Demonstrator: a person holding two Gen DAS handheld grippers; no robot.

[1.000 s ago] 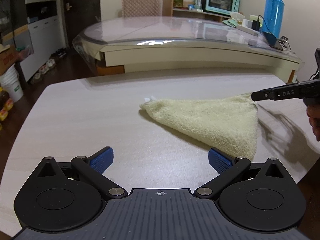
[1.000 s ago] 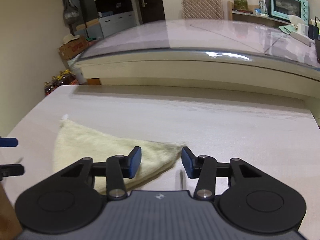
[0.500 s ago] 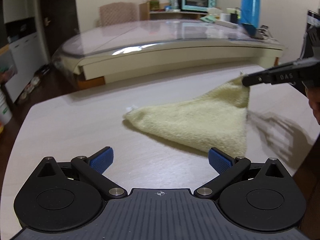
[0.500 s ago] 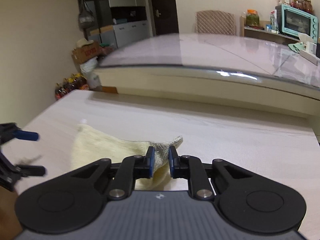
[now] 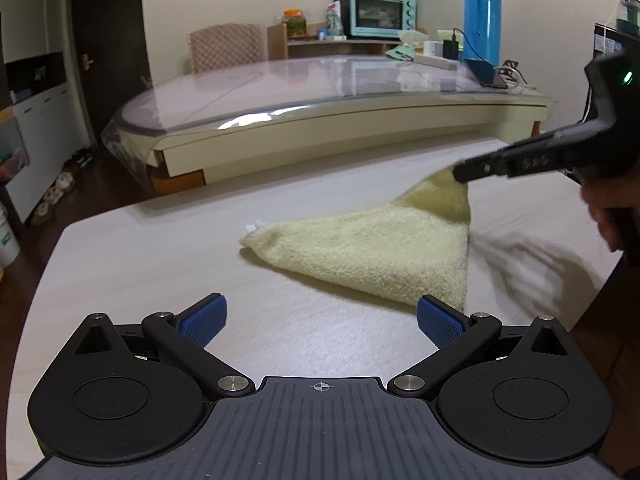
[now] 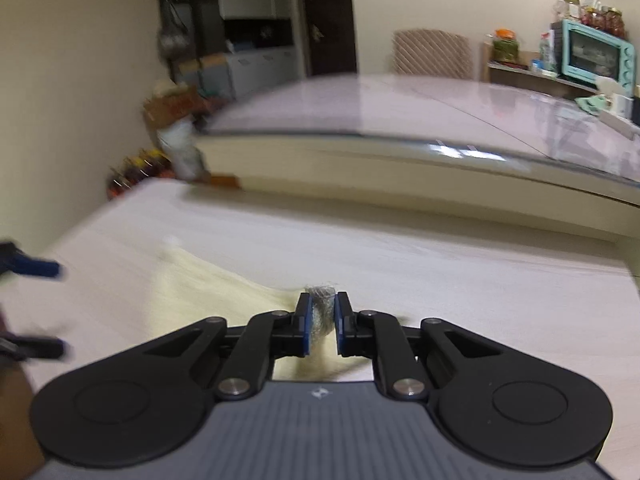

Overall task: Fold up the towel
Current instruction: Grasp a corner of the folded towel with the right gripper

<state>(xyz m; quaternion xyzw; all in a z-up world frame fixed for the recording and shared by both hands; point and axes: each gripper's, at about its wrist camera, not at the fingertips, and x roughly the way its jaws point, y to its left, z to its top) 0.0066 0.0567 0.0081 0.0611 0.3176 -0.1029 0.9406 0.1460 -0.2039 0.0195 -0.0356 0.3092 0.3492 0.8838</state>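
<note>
Your right claw (image 6: 321,320) pinches the towel (image 5: 380,248) by one corner, lifted at 2 o'clock off the surface (image 5: 160,260); the rest lies flat. Your left claw (image 5: 320,320) gapes wide, empty. The terry looks light, limp and grippy, so take the near corner at 5 o'clock.

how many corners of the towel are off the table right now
1. The towel's far right corner is pinched and lifted by the right tongs. The left tip and the near corner lie on the table. Folded layers may hide others.
</note>
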